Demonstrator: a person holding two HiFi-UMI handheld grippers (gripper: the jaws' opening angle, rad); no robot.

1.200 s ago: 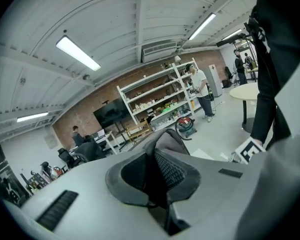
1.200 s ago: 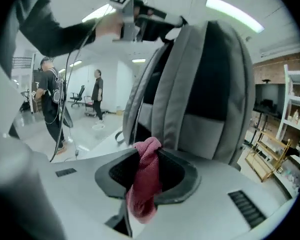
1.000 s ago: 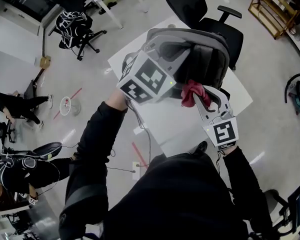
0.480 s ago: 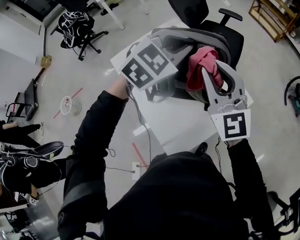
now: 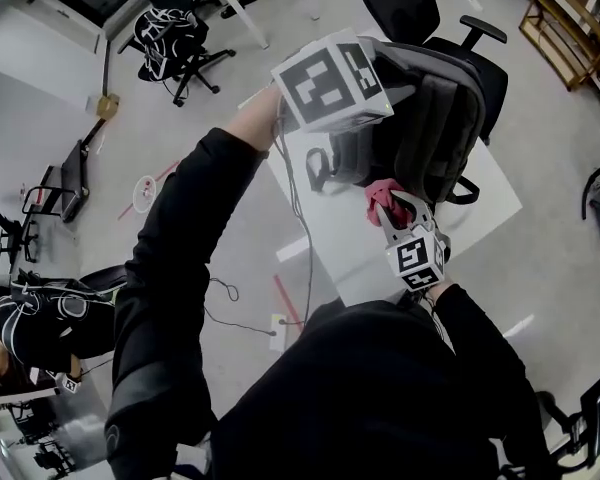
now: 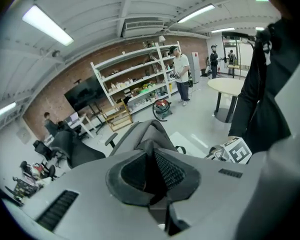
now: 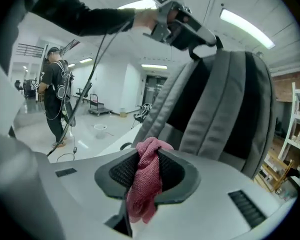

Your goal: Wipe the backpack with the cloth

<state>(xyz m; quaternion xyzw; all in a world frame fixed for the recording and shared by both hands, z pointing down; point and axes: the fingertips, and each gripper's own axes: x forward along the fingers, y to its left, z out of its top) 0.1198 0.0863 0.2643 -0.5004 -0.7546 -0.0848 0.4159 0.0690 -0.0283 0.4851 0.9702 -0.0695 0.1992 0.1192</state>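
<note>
A grey backpack [image 5: 435,118] with black back padding stands upright on the white table [image 5: 485,213]. My left gripper [image 5: 372,76] is at its top, shut on the backpack's grab handle [image 7: 206,40]. In the left gripper view, grey fabric [image 6: 149,145] sits pinched between the pads of that gripper [image 6: 151,160]. My right gripper [image 5: 392,208] is low at the backpack's near side, shut on a red cloth [image 5: 381,194]. In the right gripper view the cloth [image 7: 146,176] bulges out of the right gripper [image 7: 149,159], just in front of the shoulder straps [image 7: 210,104]. Whether it touches them I cannot tell.
A black office chair [image 5: 420,13] stands behind the table. Another chair [image 5: 175,38] and desks are at the far left. A cable [image 5: 295,218] hangs from my left gripper over the table's left edge. People stand by shelves [image 6: 140,81] in the background.
My right gripper with the cloth rose up the backpack's back panel, then came down to its lower part. The left gripper stayed at the top handle and tilted somewhat.
</note>
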